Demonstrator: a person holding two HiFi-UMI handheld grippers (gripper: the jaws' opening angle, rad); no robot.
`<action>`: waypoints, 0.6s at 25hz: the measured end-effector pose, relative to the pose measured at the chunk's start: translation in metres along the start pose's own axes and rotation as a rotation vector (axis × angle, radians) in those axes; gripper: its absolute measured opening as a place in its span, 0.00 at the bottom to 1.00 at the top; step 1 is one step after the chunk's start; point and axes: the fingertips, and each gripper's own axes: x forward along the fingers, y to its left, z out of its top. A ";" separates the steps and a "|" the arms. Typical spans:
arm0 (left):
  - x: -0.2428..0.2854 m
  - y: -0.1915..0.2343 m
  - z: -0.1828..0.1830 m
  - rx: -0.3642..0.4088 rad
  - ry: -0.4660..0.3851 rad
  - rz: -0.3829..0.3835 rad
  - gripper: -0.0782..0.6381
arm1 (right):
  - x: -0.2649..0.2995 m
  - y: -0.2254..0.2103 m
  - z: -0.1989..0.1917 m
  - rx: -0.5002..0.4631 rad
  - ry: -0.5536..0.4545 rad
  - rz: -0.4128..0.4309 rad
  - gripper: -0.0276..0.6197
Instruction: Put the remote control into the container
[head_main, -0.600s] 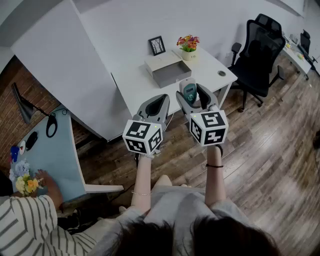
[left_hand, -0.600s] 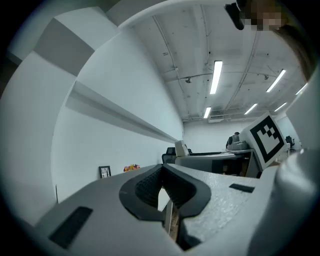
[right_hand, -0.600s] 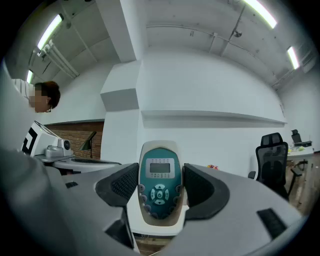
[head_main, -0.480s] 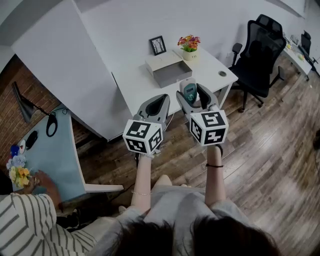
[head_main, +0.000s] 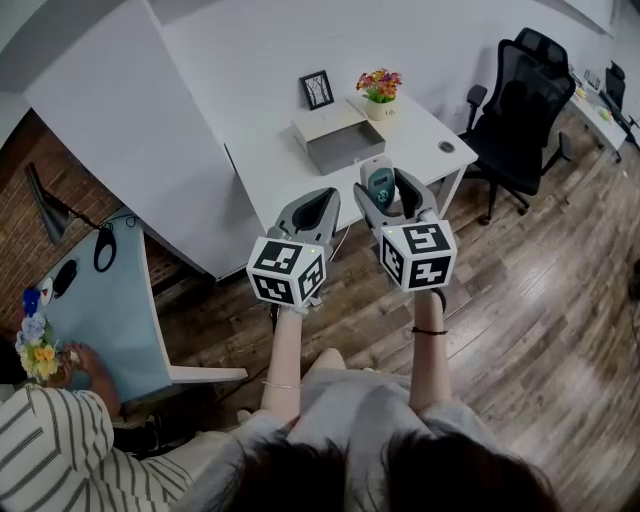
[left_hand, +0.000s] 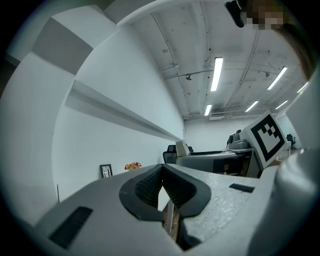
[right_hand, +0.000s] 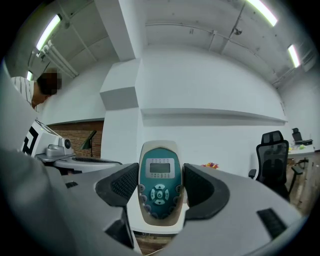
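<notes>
While the right gripper (head_main: 384, 178) fingers clamp the teal-and-cream remote control (right_hand: 159, 180), with the left gripper (head_main: 318, 197) closed and empty, carrying is in hand; next, advance over the grey rectangular container (head_main: 338, 148).

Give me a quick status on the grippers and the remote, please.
Left gripper shut, empty. Right gripper shut on remote. Container on table ahead, remote not yet in. Nothing in the way.
</notes>
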 end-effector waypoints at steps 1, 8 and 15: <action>0.000 -0.001 -0.002 -0.002 0.004 0.004 0.11 | -0.001 -0.002 -0.002 0.008 0.000 0.001 0.48; -0.002 -0.002 -0.015 -0.019 0.046 0.041 0.11 | -0.003 -0.009 -0.016 0.049 0.025 0.019 0.48; 0.018 0.004 -0.028 -0.017 0.079 0.050 0.11 | 0.016 -0.026 -0.028 0.076 0.035 0.035 0.48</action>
